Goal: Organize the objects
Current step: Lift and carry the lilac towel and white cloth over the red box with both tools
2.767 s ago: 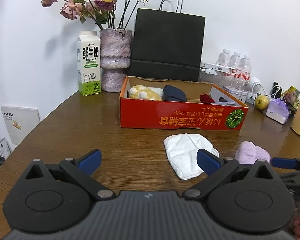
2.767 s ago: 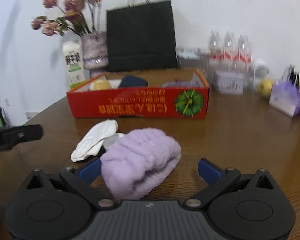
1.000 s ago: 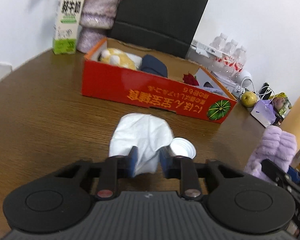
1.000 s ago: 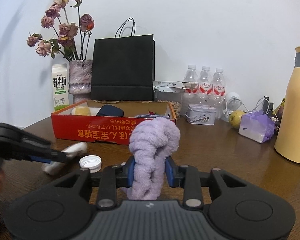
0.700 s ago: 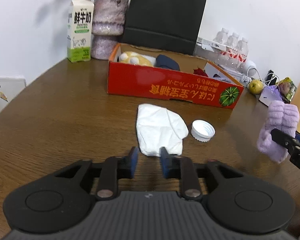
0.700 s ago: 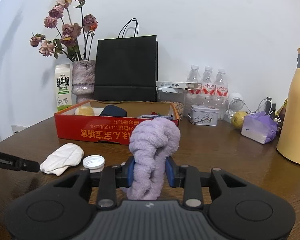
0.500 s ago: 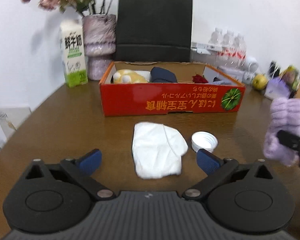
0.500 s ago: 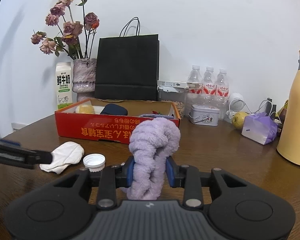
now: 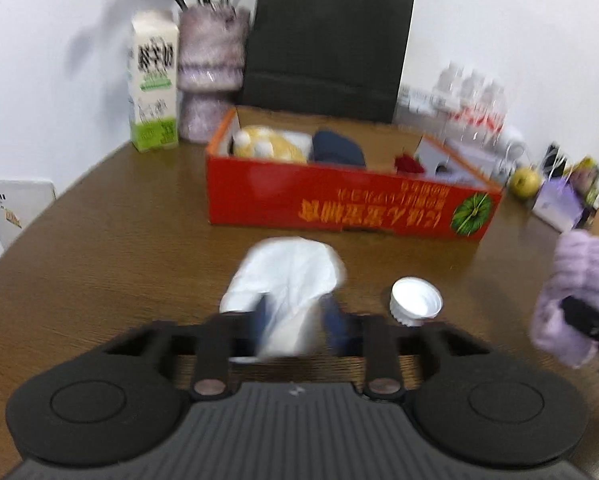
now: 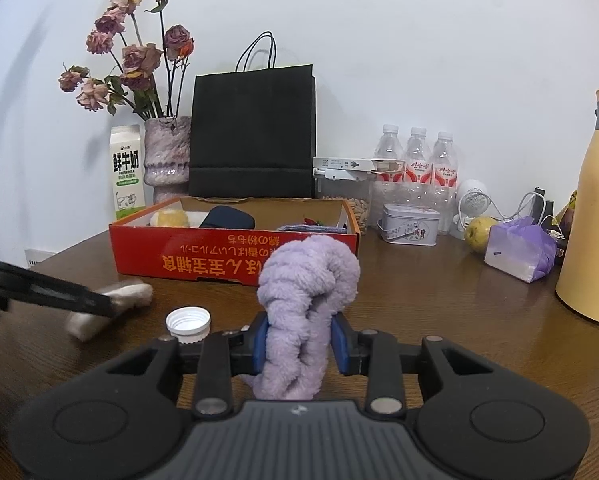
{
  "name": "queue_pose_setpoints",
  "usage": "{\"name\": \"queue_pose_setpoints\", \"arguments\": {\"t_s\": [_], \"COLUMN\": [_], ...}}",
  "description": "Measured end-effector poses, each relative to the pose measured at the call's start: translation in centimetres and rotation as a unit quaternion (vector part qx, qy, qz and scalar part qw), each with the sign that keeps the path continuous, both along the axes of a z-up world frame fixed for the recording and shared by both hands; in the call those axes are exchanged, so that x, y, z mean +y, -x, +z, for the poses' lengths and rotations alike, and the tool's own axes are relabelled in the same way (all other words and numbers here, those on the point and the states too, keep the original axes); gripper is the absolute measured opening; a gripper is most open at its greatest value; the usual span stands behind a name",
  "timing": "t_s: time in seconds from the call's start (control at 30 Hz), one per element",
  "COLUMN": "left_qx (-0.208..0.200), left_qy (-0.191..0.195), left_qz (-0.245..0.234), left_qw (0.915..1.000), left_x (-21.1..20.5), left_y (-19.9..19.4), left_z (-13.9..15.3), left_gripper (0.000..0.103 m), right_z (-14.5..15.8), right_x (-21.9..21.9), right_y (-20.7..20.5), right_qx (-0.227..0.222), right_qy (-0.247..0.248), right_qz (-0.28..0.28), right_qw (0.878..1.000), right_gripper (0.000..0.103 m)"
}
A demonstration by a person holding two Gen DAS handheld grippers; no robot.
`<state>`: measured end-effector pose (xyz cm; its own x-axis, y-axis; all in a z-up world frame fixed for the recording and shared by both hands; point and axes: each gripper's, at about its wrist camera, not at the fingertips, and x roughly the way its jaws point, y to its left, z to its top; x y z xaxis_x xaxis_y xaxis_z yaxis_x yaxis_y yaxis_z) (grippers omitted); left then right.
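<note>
Fingers (image 9: 259, 322) of the left gripper (image 9: 295, 326) now pinch the near end of the white cloth (image 9: 287, 280); half a second ago they were spread wide with the cloth lying untouched between them. View is motion-blurred. Cloth's far end rests on the brown surface (image 9: 99, 240), in front of the red box (image 9: 347, 204). White cap (image 9: 415, 306) sits just right of the cloth, same spot as before. Right gripper (image 10: 299, 344) fingers (image 10: 259, 340) stay clamped on the purple fluffy towel (image 10: 307, 304), held upright above the surface, unchanged. Right wrist view shows the left gripper at the cloth (image 10: 111, 304), closer than earlier. Red box holds a yellow plush (image 9: 265, 148) and a dark blue item (image 9: 337, 152). Milk carton (image 10: 127, 172), vase (image 10: 167, 156), black bag (image 10: 253, 132) behind.
</note>
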<state>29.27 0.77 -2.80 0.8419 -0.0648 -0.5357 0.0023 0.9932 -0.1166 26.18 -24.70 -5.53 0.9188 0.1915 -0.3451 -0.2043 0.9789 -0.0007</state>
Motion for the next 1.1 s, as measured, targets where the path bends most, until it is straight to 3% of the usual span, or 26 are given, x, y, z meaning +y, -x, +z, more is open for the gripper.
{"name": "queue_pose_setpoints", "arguments": {"t_s": [0.1, 0.27, 0.3, 0.33, 0.4, 0.5, 0.7, 0.77, 0.8, 0.9, 1.0, 1.1], "left_qx": [-0.024, -0.002, 0.001, 0.003, 0.002, 0.001, 0.086, 0.078, 0.070, 0.057, 0.022, -0.019], "left_qy": [-0.006, -0.018, -0.018, -0.021, -0.038, -0.051, -0.048, -0.053, -0.051, -0.009, -0.002, 0.005], "left_qz": [-0.001, -0.010, -0.007, -0.001, 0.023, 0.039, 0.091, 0.096, 0.093, 0.057, 0.041, 0.030], "left_qw": [0.9997, 0.9998, 0.9998, 0.9998, 0.9990, 0.9979, 0.9909, 0.9909, 0.9920, 0.9967, 0.9989, 0.9994], "left_x": [0.7, 0.8, 0.8, 0.7, 0.4, -0.2, 0.1, 0.2, 0.3, 1.3, 1.8, 2.5], "left_y": [1.8, 3.2, 3.1, 2.9, 2.2, 0.5, -5.8, -6.3, -6.0, -4.3, -1.6, 1.4], "left_z": [0.6, -0.4, -0.5, -0.5, -0.5, -0.3, -2.3, -2.4, -2.2, -1.5, -0.2, 0.9], "left_gripper": [0.025, 0.026, 0.037, 0.069, 0.102, 0.103, 0.103, 0.096, 0.072, 0.061, 0.045, 0.044], "right_z": [0.0, 0.1, 0.1, 0.0, 0.0, 0.0, 0.0, 0.0, 0.0, 0.0, 0.0, 0.1], "right_x": [0.1, 0.1, 0.2, 0.2, 0.3, 0.4, 0.5, 0.4, 0.4, 0.2, 0.2, 0.1], "right_y": [0.0, 0.1, 0.2, 0.2, 0.2, 0.2, 0.1, 0.1, 0.0, 0.0, 0.1, 0.2], "right_qx": [0.001, -0.001, -0.001, 0.000, 0.001, 0.001, 0.003, 0.004, 0.005, 0.006, 0.004, 0.000], "right_qy": [0.000, 0.001, 0.002, 0.003, 0.004, 0.006, 0.005, 0.005, 0.003, -0.001, -0.002, -0.006], "right_qz": [0.003, 0.009, 0.009, 0.009, 0.009, 0.010, 0.010, 0.010, 0.010, 0.010, 0.011, 0.014], "right_qw": [1.000, 1.000, 1.000, 1.000, 1.000, 1.000, 1.000, 1.000, 1.000, 1.000, 1.000, 1.000], "right_gripper": [0.031, 0.031, 0.031, 0.032, 0.032, 0.032, 0.032, 0.032, 0.032, 0.032, 0.032, 0.032]}}
